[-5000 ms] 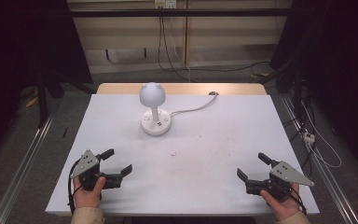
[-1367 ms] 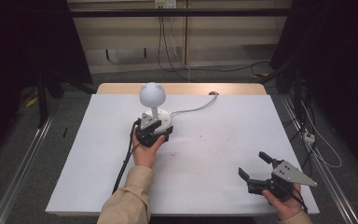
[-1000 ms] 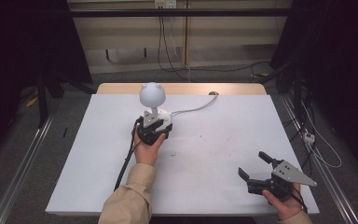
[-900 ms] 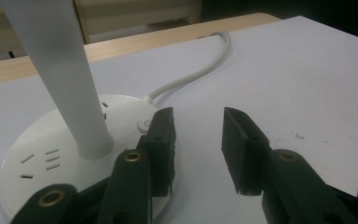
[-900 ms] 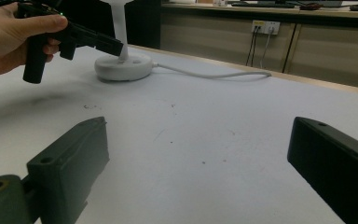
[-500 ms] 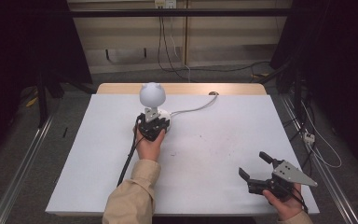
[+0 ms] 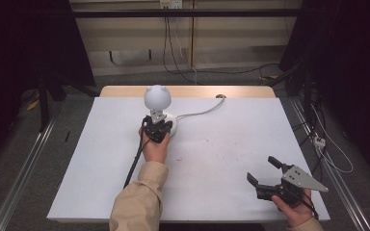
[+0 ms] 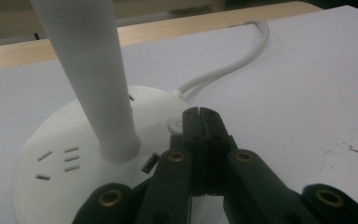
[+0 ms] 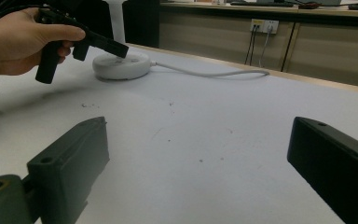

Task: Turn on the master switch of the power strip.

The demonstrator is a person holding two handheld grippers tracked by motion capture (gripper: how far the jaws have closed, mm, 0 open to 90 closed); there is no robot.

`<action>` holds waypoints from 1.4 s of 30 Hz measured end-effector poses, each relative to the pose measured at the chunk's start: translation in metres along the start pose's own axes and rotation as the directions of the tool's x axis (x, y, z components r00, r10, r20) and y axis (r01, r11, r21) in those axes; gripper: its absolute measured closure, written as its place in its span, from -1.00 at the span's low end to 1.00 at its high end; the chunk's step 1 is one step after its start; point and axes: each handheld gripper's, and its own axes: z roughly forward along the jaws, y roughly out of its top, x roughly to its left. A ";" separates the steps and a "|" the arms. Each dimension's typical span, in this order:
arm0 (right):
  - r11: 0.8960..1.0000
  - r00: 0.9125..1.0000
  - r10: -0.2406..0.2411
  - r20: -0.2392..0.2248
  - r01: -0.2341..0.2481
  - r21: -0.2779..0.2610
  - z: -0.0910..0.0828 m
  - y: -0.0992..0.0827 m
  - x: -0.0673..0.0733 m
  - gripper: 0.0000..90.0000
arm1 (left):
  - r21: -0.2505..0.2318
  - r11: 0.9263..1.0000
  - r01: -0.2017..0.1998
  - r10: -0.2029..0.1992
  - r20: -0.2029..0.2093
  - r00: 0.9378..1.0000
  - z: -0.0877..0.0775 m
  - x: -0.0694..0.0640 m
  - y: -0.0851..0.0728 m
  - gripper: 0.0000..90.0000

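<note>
Two claws: left claw [image 8: 199, 113] closed, tips on lamp button [image 8: 176, 125], right claw [image 9: 200, 154] wide open.

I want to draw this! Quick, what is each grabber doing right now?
Left gripper: jaws just closed, shut together with nothing between them, tips at the round button on the lamp base.
Right gripper: open, holding nothing, above the table.
</note>
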 end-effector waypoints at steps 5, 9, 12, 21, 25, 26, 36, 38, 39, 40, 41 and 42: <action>1.000 1.000 -0.002 -0.003 0.002 0.000 0.001 0.000 0.001 -0.89 | 0.008 1.000 -0.010 0.010 -0.011 1.000 0.007 -0.002 0.001 1.00; 1.000 1.000 -0.003 -0.005 0.003 0.000 0.001 0.000 0.001 -0.89 | -0.006 1.000 -0.002 0.002 -0.024 1.000 0.009 -0.005 0.003 1.00; 1.000 1.000 -0.004 -0.004 0.004 -0.002 0.001 0.000 0.001 -0.89 | -0.010 1.000 -0.006 0.006 -0.046 0.999 0.011 -0.005 0.005 1.00; 1.000 1.000 -0.003 -0.002 0.003 -0.001 -0.001 0.000 0.001 -0.89 | -0.007 1.000 -0.018 0.018 -0.046 0.999 0.010 -0.009 0.004 1.00; 1.000 1.000 -0.004 -0.001 0.004 -0.002 -0.001 0.001 0.002 -0.89 | -0.015 1.000 -0.014 0.013 -0.052 0.999 0.013 -0.016 0.002 1.00; 1.000 1.000 -0.004 -0.001 0.004 -0.002 -0.001 0.001 0.002 -0.89 | -0.015 1.000 -0.014 0.013 -0.052 0.999 0.013 -0.016 0.002 1.00; 1.000 1.000 -0.003 -0.005 0.003 -0.005 -0.001 0.001 0.002 -0.89 | -0.027 0.999 -0.027 0.024 -0.122 0.992 0.017 -0.018 0.003 1.00; 1.000 1.000 -0.001 -0.005 0.001 -0.005 -0.001 0.001 0.002 -0.89 | -0.032 0.999 -0.031 0.027 -0.130 0.991 0.018 -0.018 0.003 1.00; 1.000 1.000 -0.001 -0.006 0.001 -0.005 -0.001 0.001 0.002 -0.89 | -0.032 0.999 -0.031 0.027 -0.130 0.991 0.018 -0.018 0.003 1.00; 1.000 1.000 -0.002 -0.007 0.002 -0.005 0.000 0.001 0.002 -0.88 | -0.031 0.999 -0.033 0.028 -0.132 0.991 0.019 -0.018 0.003 1.00; 1.000 1.000 -0.001 -0.008 0.001 -0.005 0.000 0.001 0.002 -0.88 | -0.035 0.999 -0.031 0.026 -0.140 0.990 0.020 -0.019 0.003 1.00; 1.000 1.000 0.001 -0.008 -0.001 -0.005 0.000 0.001 0.002 -0.88 | -0.032 0.999 -0.037 0.032 -0.146 0.989 0.020 -0.019 0.003 1.00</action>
